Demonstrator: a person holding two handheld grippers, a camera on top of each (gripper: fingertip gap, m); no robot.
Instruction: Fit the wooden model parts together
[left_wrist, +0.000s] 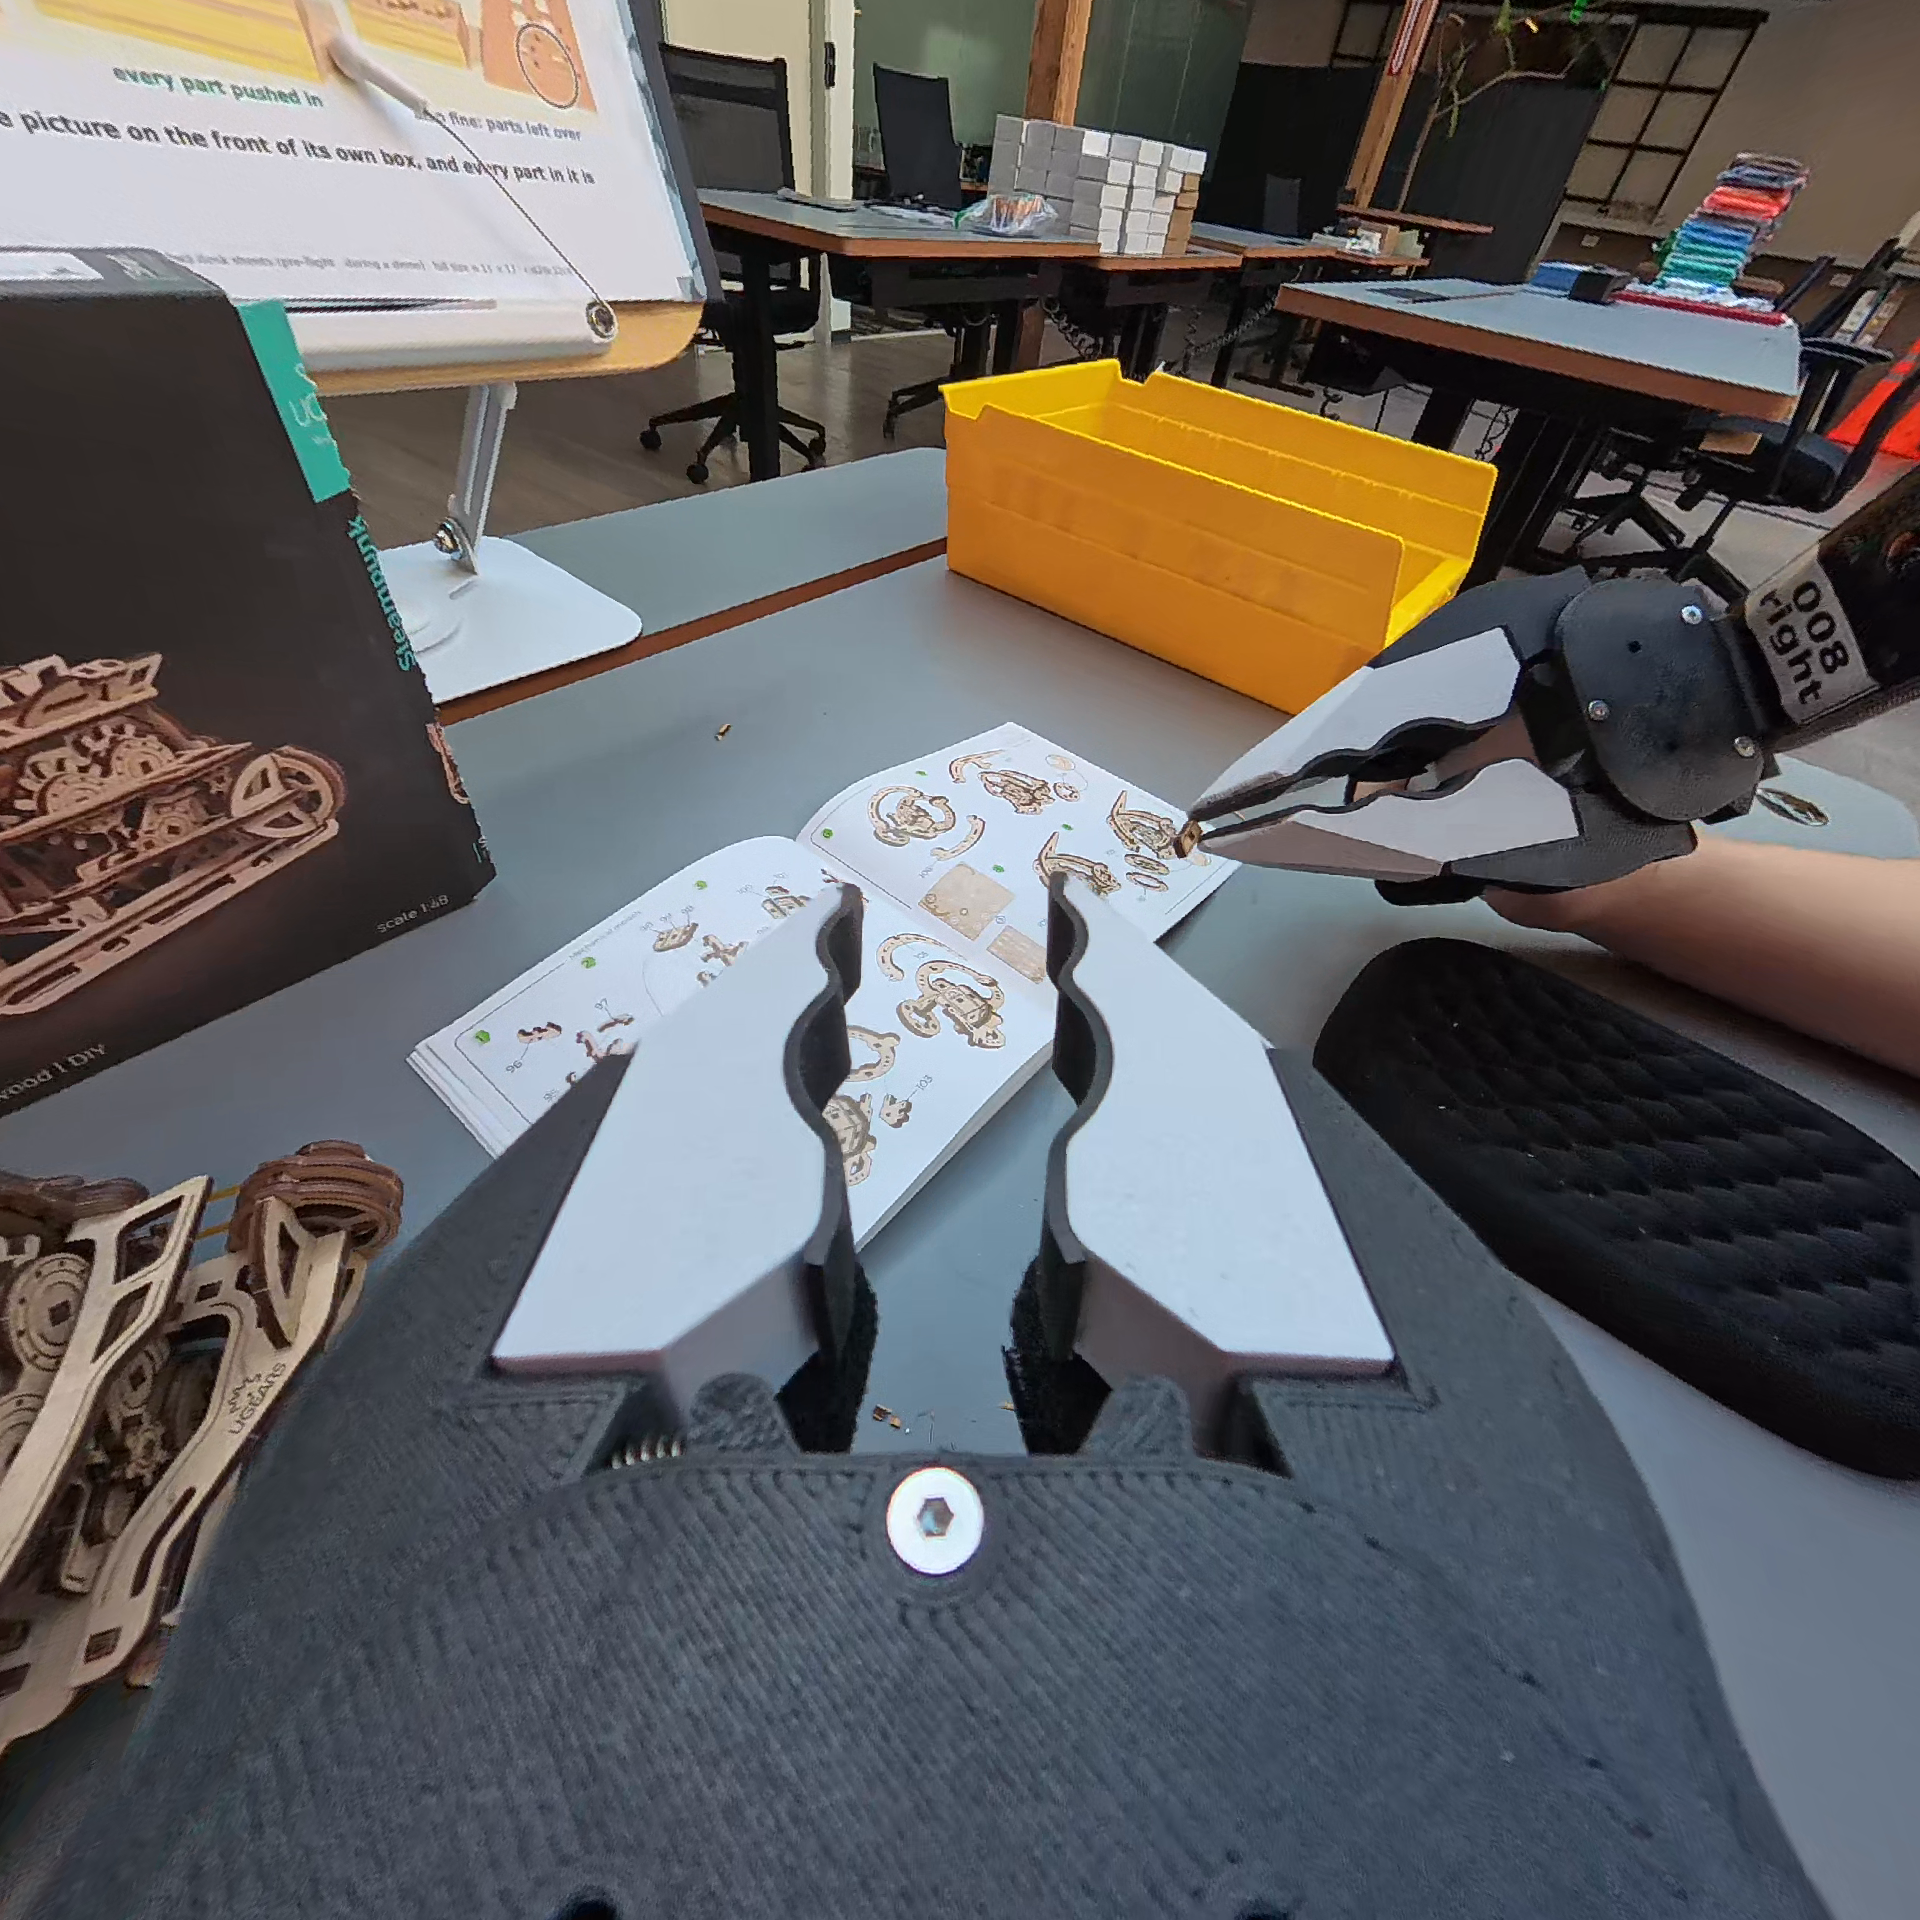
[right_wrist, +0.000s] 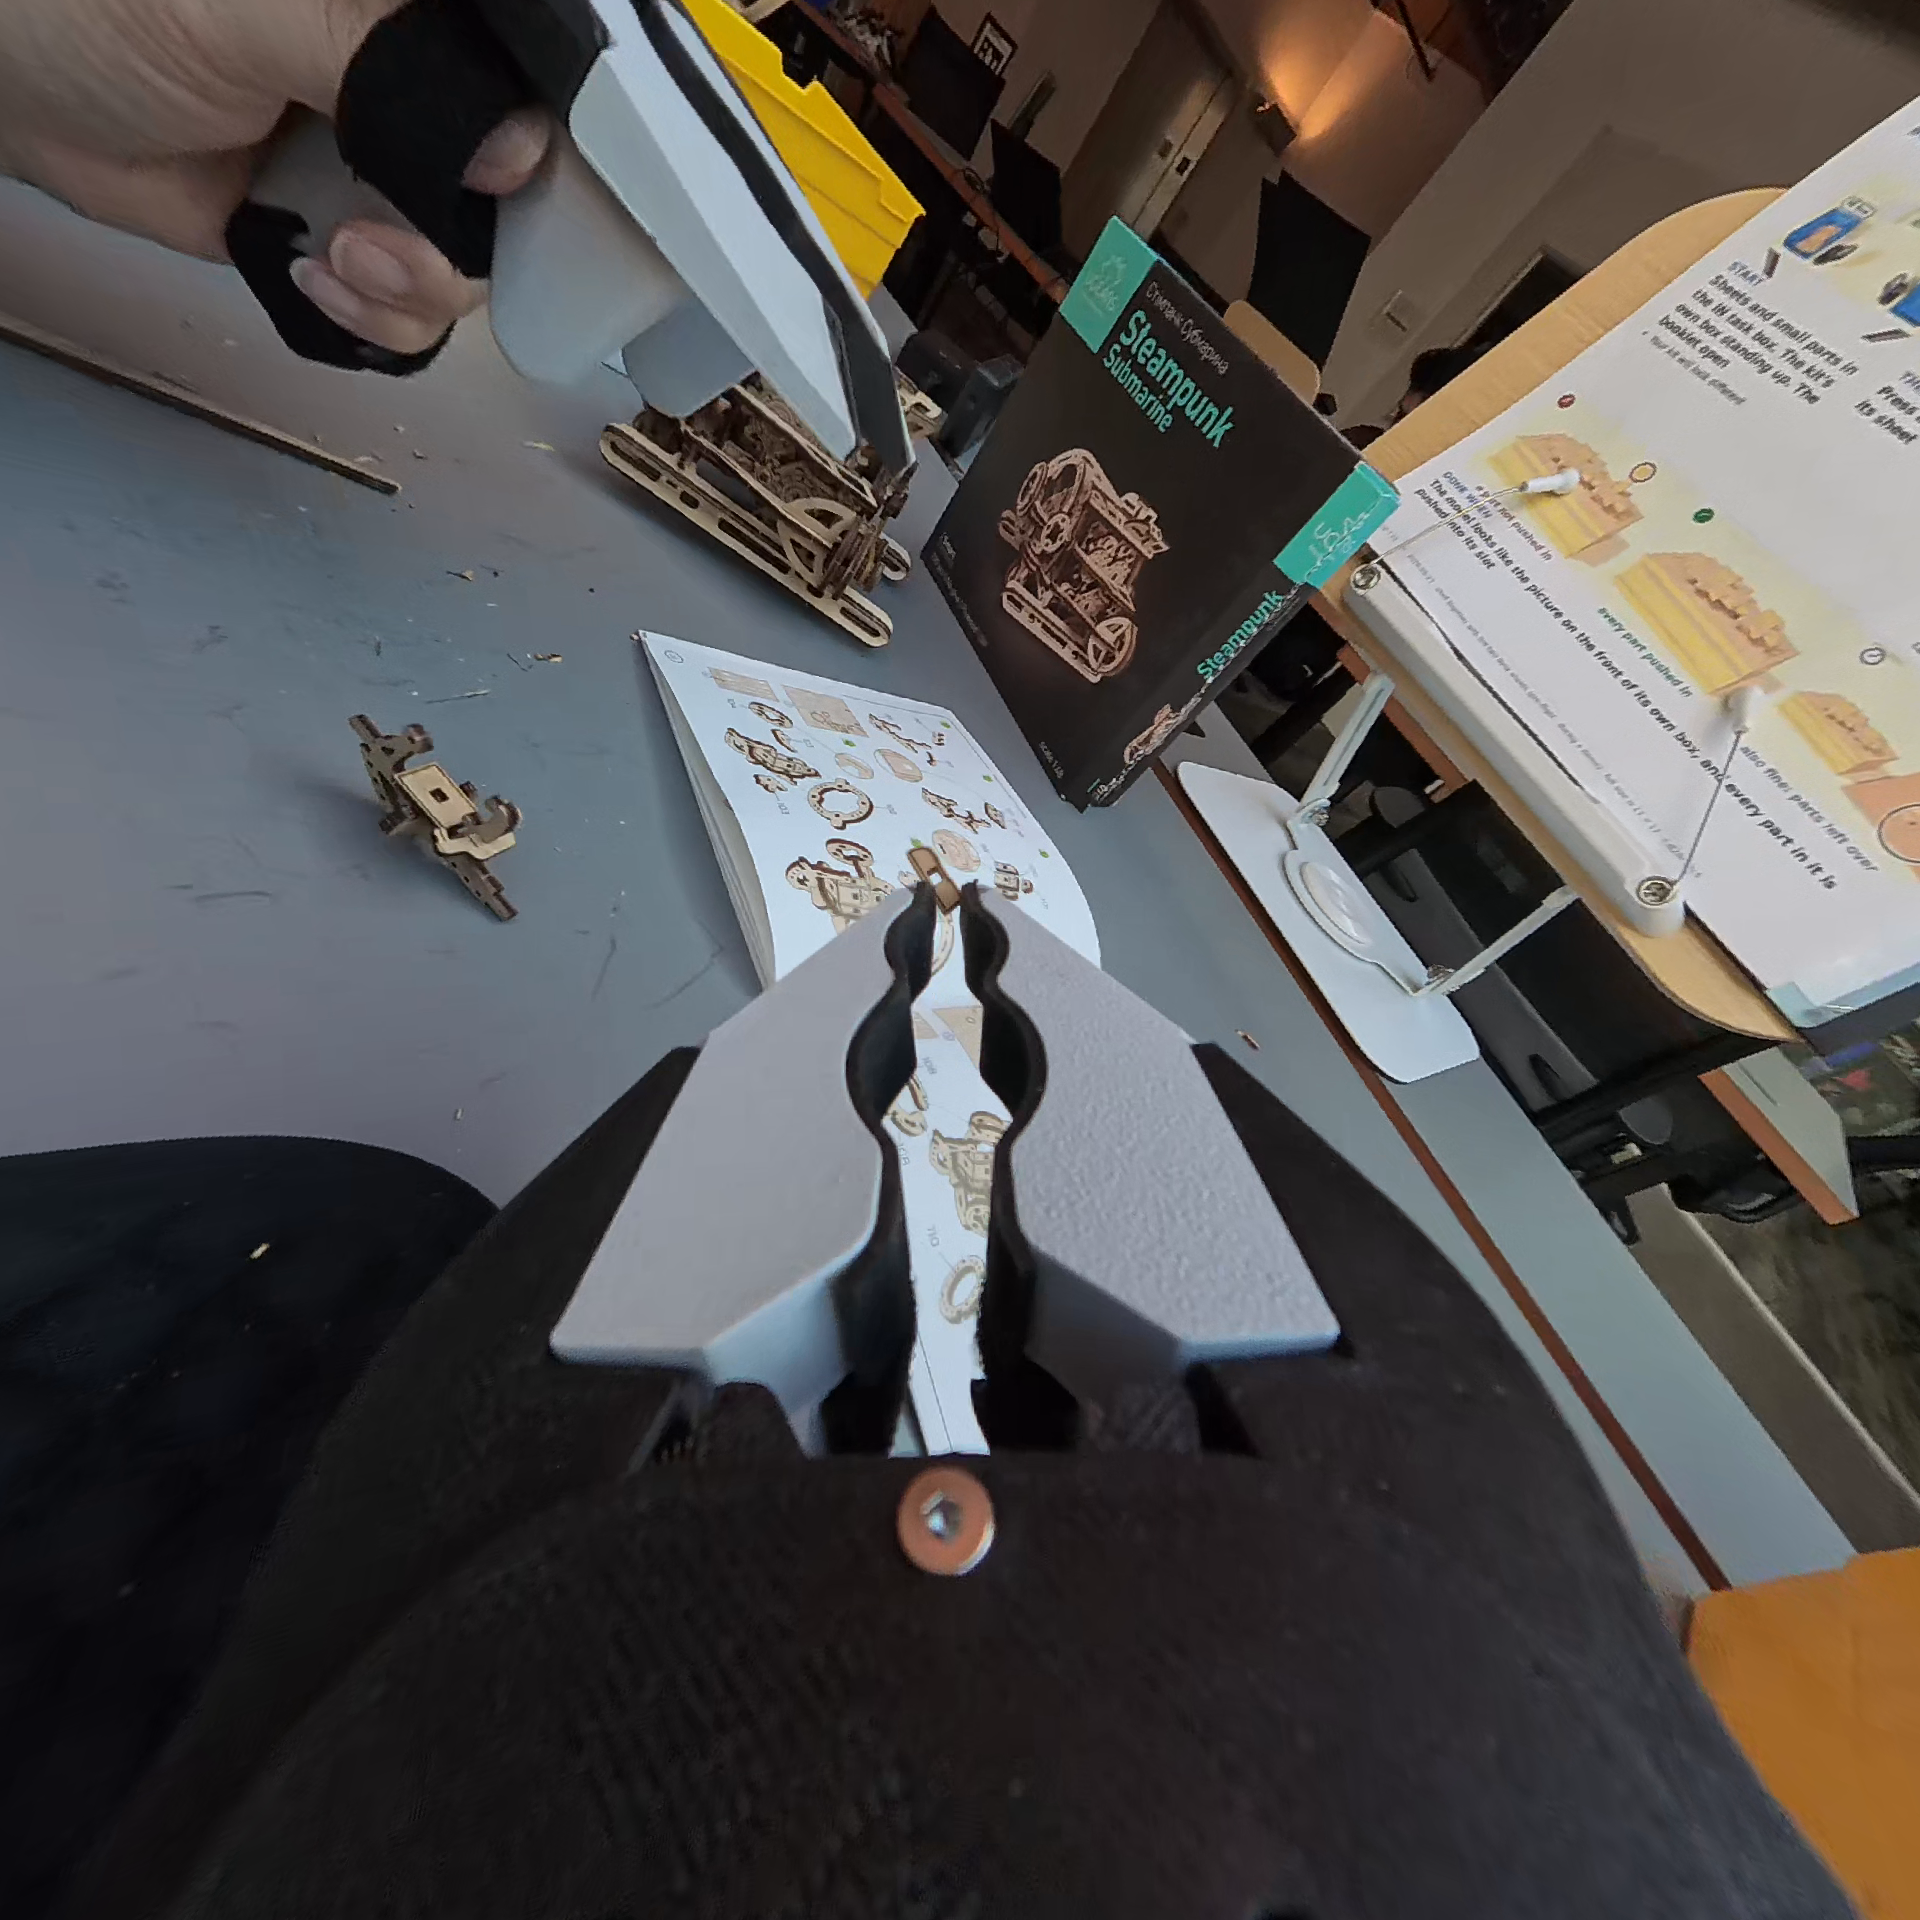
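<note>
My right gripper (right_wrist: 943, 891) is shut on a small wooden part (right_wrist: 928, 868) at its fingertips, above the open instruction booklet (right_wrist: 831, 769). It also shows in the left wrist view (left_wrist: 1195, 826), holding the small wooden part (left_wrist: 1188, 834) over the booklet (left_wrist: 727, 997). My left gripper (left_wrist: 954, 894) is open and empty above the booklet. The large wooden model (left_wrist: 125, 1382) sits at the lower left beside it; in the right wrist view the model (right_wrist: 758, 509) stands under the left gripper (right_wrist: 883, 436). A small wooden sub-assembly (right_wrist: 442, 816) lies on the table to the left.
The kit's black box (left_wrist: 197, 675) stands at the left, also seen in the right wrist view (right_wrist: 1132, 530). A yellow bin (left_wrist: 1205, 520) is at the back. An instruction sheet on a stand (right_wrist: 1662, 644) is at the right. A black mesh pad (left_wrist: 1621, 1195) lies near the front edge. My hands' fingertips stand some 11 centimetres from each other.
</note>
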